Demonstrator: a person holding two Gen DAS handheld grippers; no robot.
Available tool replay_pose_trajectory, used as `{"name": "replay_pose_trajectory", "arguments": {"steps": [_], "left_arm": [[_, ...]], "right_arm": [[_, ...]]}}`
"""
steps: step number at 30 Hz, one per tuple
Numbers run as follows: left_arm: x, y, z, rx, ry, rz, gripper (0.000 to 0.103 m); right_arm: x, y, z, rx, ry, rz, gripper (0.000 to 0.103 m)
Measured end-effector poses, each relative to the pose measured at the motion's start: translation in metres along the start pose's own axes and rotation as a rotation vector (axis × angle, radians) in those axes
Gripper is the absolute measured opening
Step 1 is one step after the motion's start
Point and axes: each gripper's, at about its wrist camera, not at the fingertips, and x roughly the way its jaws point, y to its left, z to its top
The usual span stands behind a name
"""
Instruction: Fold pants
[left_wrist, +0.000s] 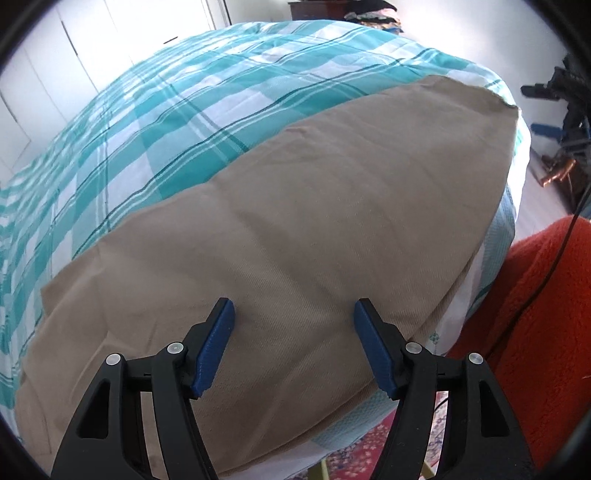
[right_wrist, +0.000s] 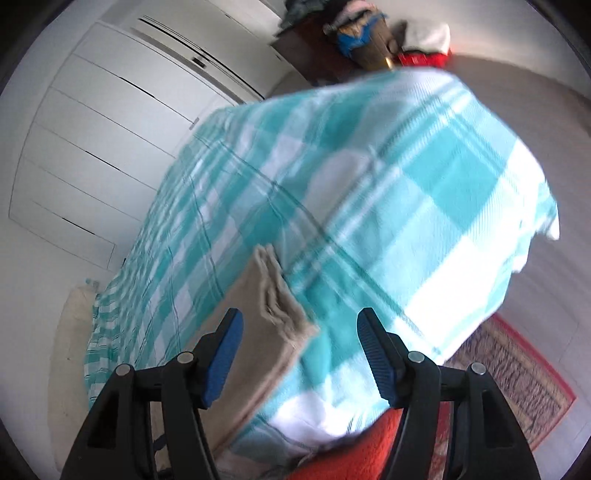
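Note:
Beige pants (left_wrist: 314, 221) lie flat along the near edge of a bed with a teal and white plaid cover (left_wrist: 184, 110); they look folded lengthwise into one long band. My left gripper (left_wrist: 294, 306) hovers over their middle, jaws wide apart, with no cloth pinched between the blue pads (left_wrist: 216, 343). In the blurred right wrist view, the layered hem end of the pants (right_wrist: 266, 325) lies on the cover (right_wrist: 388, 184). My right gripper (right_wrist: 300, 314) stands open above that hem end, its pads clear of the cloth.
An orange fleece (left_wrist: 535, 314) is beside the bed at the right. A patterned rug (right_wrist: 517, 369) covers the floor below. White wardrobe doors (right_wrist: 92, 147) stand behind the bed. A dark dresser piled with clothes (right_wrist: 351, 37) is at the far end.

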Motion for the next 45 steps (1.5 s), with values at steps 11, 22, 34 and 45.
{"name": "replay_pose_trajectory", "arguments": {"steps": [11, 22, 34, 45], "left_arm": [[0.005, -0.012, -0.005, 0.048, -0.032, 0.072, 0.070], [-0.055, 0.130, -0.030, -0.335, -0.038, -0.029, 0.079], [-0.109, 0.328, -0.172, -0.765, -0.104, 0.173, 0.079], [-0.092, 0.374, -0.215, -0.811, -0.081, 0.188, 0.081]], "right_arm": [[0.059, 0.038, -0.019, -0.072, 0.116, 0.052, 0.007], [-0.040, 0.207, -0.044, -0.489, -0.049, 0.159, 0.007], [0.039, 0.430, -0.262, -0.905, 0.168, 0.356, 0.008], [0.165, 0.404, -0.399, -0.937, 0.436, 0.277, 0.050]]}}
